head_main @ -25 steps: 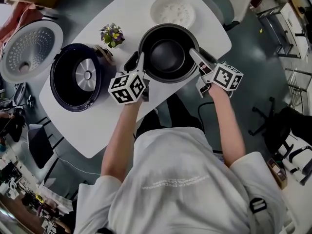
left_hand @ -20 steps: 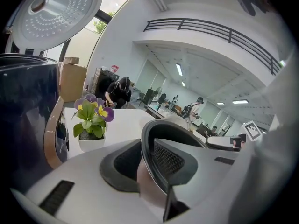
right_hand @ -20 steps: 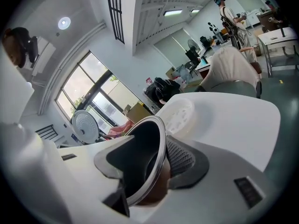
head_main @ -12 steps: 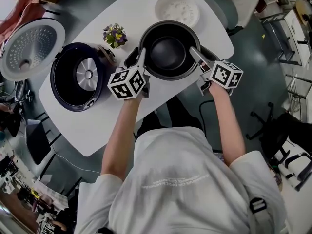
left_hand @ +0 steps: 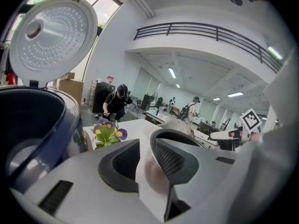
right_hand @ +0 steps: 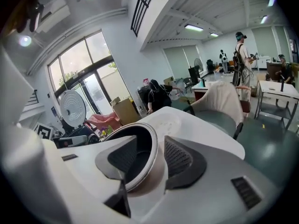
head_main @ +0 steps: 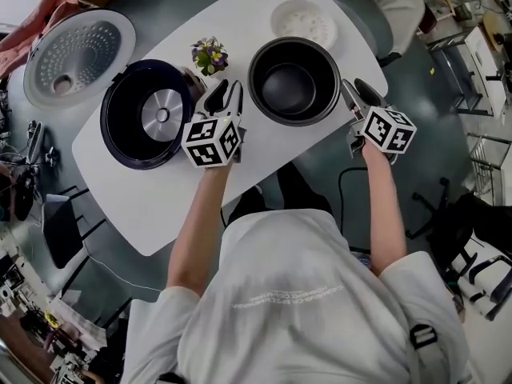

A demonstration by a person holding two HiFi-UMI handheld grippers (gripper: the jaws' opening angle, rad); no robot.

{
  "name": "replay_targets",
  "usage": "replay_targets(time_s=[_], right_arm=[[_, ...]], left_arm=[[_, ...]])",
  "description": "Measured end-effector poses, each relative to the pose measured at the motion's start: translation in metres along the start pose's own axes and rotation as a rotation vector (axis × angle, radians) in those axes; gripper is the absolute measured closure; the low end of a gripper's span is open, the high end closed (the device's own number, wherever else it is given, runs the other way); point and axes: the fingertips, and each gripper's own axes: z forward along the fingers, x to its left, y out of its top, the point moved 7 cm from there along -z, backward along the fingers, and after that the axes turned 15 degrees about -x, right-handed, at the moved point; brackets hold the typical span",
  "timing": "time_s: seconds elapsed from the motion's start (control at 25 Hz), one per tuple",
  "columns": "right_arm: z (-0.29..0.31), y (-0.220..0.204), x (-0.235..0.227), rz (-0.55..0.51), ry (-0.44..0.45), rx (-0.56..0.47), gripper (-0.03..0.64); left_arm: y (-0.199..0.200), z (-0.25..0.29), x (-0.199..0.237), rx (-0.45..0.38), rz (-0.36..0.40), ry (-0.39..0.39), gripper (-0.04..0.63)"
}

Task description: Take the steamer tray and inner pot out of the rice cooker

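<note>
White table (head_main: pixel 148 214) – inner pot (head_main: pixel 294 81) and, at its 12 o'clock, steamer tray (head_main: pixel 302 22) both sit outside the open rice cooker (head_main: pixel 152 114), so the task looks done – left gripper (head_main: pixel 225 96) and right gripper (head_main: pixel 358 94) flank the pot at 9 and 3 o'clock, jaws spread and clamping nothing.

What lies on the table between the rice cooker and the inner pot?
In the head view, the left gripper, jaws open, lies between the rice cooker and the inner pot; a small flower pot stands there too.

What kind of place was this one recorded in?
Probably a large open lab or office hall, not a home: a railed mezzanine overhead, with desks and people spread across the floor.
</note>
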Motion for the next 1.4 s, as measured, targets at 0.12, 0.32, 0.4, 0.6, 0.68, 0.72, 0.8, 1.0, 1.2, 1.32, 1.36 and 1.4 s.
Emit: replay_targets(time_s=[0.12, 0.32, 0.4, 0.6, 0.68, 0.72, 0.8, 1.0, 1.2, 1.32, 1.36, 1.4], right_arm=[[-0.005, 0.013, 0.02, -0.057, 0.006, -0.036, 0.449], [-0.003, 0.04, 0.08, -0.201, 0.106, -0.103, 0.523], [0.0, 0.052, 0.109, -0.26, 0.179, -0.136, 0.567], [0.015, 0.069, 0.171, -0.366, 0.364, -0.171, 0.578], [0.021, 0.068, 0.19, -0.372, 0.414, -0.173, 0.578], [0.026, 0.067, 0.2, -0.376, 0.437, -0.172, 0.579], [0.036, 0.063, 0.221, -0.39, 0.486, -0.164, 0.581], [0.053, 0.052, 0.27, -0.452, 0.607, -0.143, 0.586], [0.056, 0.054, 0.316, -0.44, 0.727, -0.158, 0.586], [0.055, 0.062, 0.343, -0.445, 0.802, -0.182, 0.588], [0.053, 0.064, 0.35, -0.459, 0.817, -0.19, 0.588], [0.05, 0.065, 0.355, -0.471, 0.83, -0.197, 0.588]], left_arm=[[0.011, -0.016, 0.003, -0.021, 0.056, -0.031, 0.499], [0.045, -0.046, -0.003, -0.146, 0.142, -0.147, 0.577], [0.059, -0.06, -0.004, -0.205, 0.107, -0.169, 0.581], [0.095, -0.094, 0.01, -0.294, 0.131, -0.125, 0.581], [0.106, -0.111, 0.021, -0.31, 0.191, -0.087, 0.581], [0.112, -0.12, 0.029, -0.318, 0.217, -0.063, 0.581], [0.123, -0.138, 0.046, -0.333, 0.254, -0.009, 0.581], [0.14, -0.179, 0.077, -0.328, 0.356, 0.127, 0.581], [0.156, -0.215, 0.095, -0.339, 0.402, 0.242, 0.581], [0.169, -0.231, 0.1, -0.346, 0.445, 0.308, 0.581], [0.172, -0.234, 0.099, -0.341, 0.465, 0.318, 0.581], [0.175, -0.237, 0.097, -0.336, 0.482, 0.325, 0.581]])
